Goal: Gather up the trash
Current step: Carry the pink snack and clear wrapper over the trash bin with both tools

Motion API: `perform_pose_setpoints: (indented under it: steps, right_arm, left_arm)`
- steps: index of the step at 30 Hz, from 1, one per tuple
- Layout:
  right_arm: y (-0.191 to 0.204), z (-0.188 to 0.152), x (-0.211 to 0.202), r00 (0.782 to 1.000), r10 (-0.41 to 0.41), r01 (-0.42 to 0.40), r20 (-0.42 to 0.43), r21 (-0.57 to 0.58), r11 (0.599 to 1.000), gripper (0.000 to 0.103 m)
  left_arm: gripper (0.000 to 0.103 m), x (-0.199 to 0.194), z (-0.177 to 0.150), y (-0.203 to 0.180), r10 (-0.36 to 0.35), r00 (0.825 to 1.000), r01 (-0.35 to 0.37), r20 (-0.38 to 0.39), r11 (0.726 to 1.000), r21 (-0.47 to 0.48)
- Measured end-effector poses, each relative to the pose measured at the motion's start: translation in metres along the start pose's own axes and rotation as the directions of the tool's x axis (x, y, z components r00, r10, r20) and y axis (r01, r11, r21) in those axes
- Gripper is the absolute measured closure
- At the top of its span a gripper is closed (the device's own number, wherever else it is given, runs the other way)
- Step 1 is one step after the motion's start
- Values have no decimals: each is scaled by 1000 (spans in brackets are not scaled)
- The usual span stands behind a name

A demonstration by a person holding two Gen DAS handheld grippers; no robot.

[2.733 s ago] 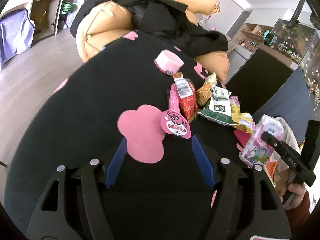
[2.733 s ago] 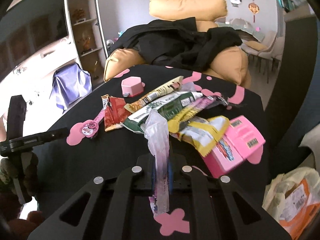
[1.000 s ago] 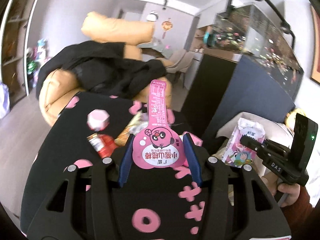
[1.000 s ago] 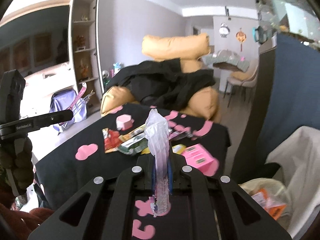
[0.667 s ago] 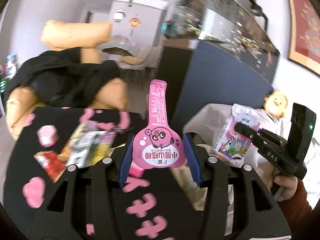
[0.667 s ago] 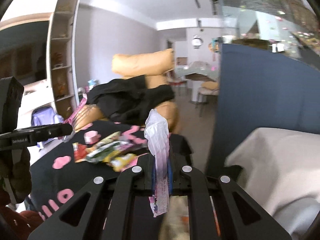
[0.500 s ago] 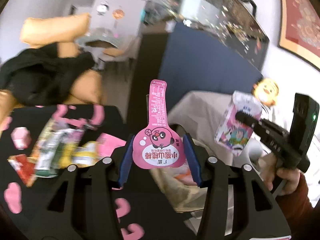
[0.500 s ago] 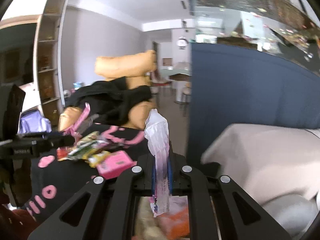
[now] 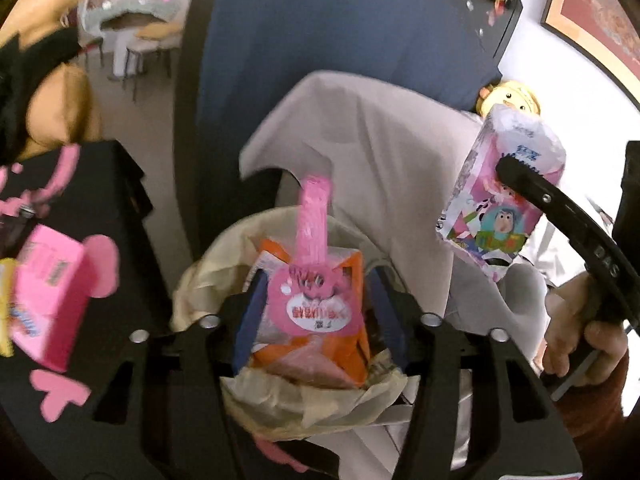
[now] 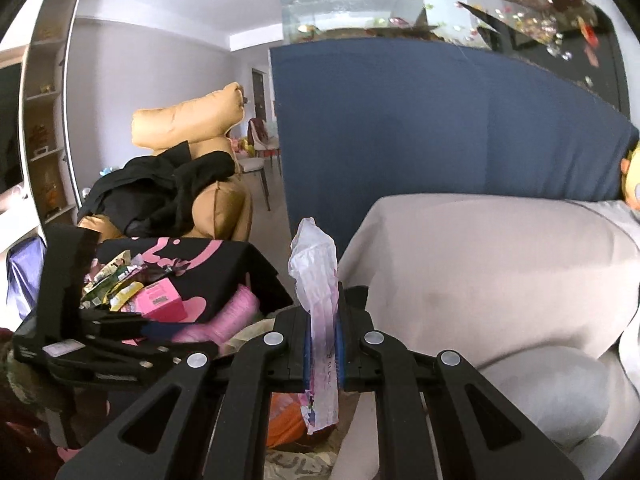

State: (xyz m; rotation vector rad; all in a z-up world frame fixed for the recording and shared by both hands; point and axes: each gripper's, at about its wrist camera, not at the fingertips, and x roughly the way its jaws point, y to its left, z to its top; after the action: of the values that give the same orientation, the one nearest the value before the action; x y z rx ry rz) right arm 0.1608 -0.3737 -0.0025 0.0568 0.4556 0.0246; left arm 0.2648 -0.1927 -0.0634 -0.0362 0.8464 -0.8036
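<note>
Both grippers have swung from the surface to the bin: the left gripper, jaws now apart, drops its pink wrapper in, while the right gripper stays clenched on its plastic wrapper.

Right hand-held gripper clamps a crinkled plastic wrapper (upright), beside a beige sofa.
</note>
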Motion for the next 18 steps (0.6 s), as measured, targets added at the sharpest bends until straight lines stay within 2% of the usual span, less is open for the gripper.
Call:
perform_pose_setpoints:
  steps: [5, 11, 13, 16, 18]
  right_arm:
    - [2, -10, 18, 999, 31, -30, -30, 28, 999, 93]
    - [26, -32, 66, 982, 139, -130, -127, 78, 988, 93]
    - [38, -43, 89, 969, 170, -157, -180, 87, 984, 93]
    - [55, -64, 130, 929, 195, -178, -316, 81, 981, 93]
    - [65, -82, 150, 904, 138, -142, -404, 20, 990, 93]
  left_arm:
    - [45, -3, -2, 17, 20, 1000, -19, 14, 999, -47]
    - [43, -38, -19, 47, 89, 995, -83, 40, 987, -137]
    - [43, -44, -25, 54, 100, 994, -94, 36, 985, -148]
    - [43, -58, -35, 63, 120, 992, -114, 32, 982, -150]
    - [43, -69, -43, 67, 133, 990, -125, 42, 982, -144]
